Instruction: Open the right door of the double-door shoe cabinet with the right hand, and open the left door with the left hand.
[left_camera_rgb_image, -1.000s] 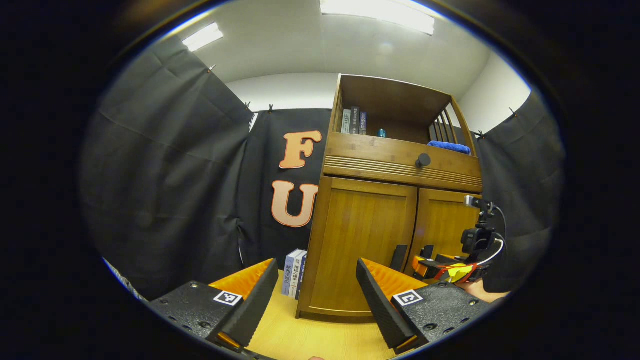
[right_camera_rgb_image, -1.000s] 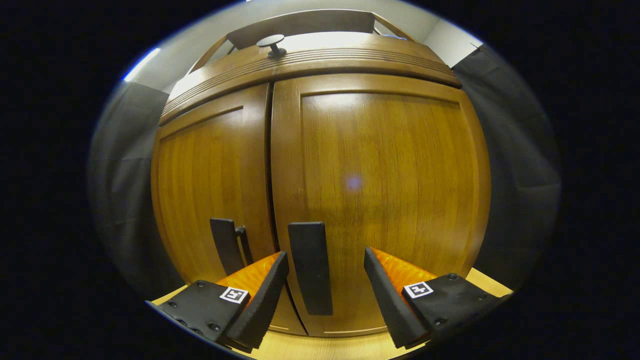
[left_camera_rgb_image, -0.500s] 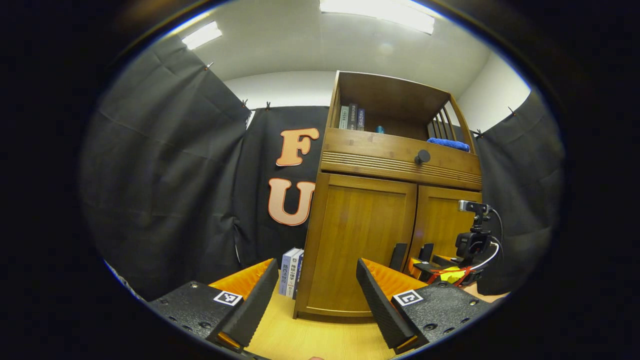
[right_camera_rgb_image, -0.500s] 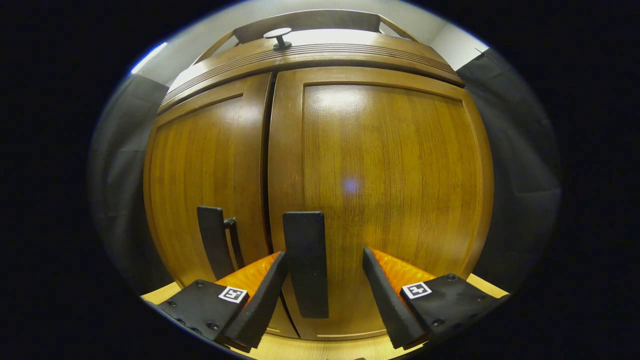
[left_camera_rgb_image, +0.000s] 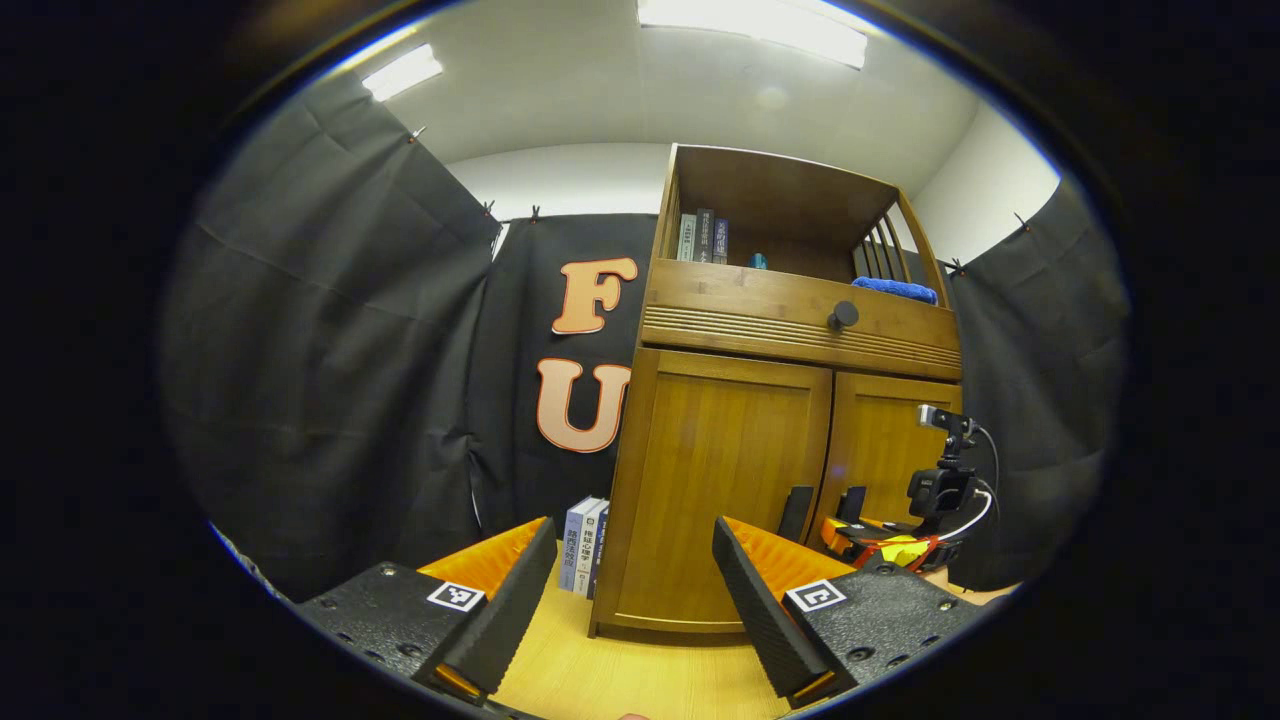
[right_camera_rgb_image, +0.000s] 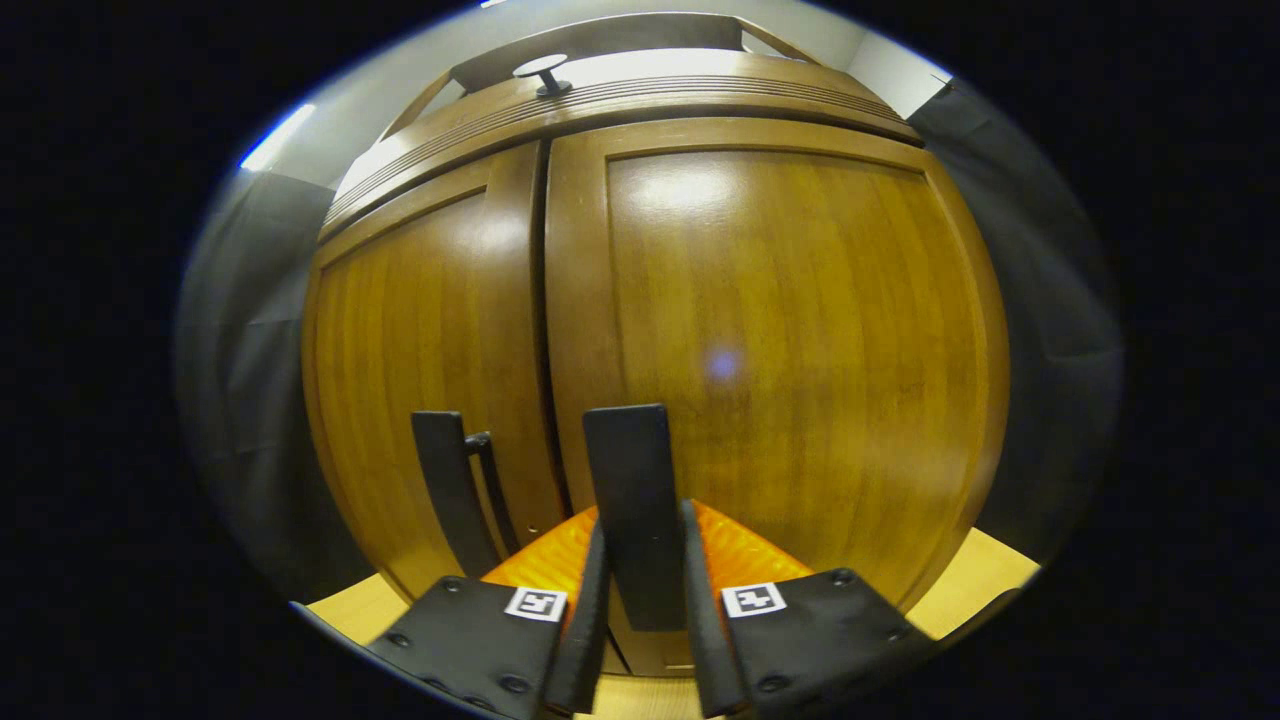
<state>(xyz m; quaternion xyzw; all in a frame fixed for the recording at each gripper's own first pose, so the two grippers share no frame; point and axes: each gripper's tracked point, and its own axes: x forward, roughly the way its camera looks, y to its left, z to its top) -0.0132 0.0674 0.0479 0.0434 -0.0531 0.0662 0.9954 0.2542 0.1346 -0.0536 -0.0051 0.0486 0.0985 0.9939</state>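
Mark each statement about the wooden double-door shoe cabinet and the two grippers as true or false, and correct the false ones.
1. The right gripper is closed on the flat black handle of the right door. True.
2. The wooden right door is swung wide open. False: both doors look shut.
3. The left gripper holds the black handle of the left door. False: its jaws are open and empty, short of the cabinet.
4. A blue cloth lies on the open shelf above the drawer. True.
5. Books stand on the floor left of the cabinet. True.
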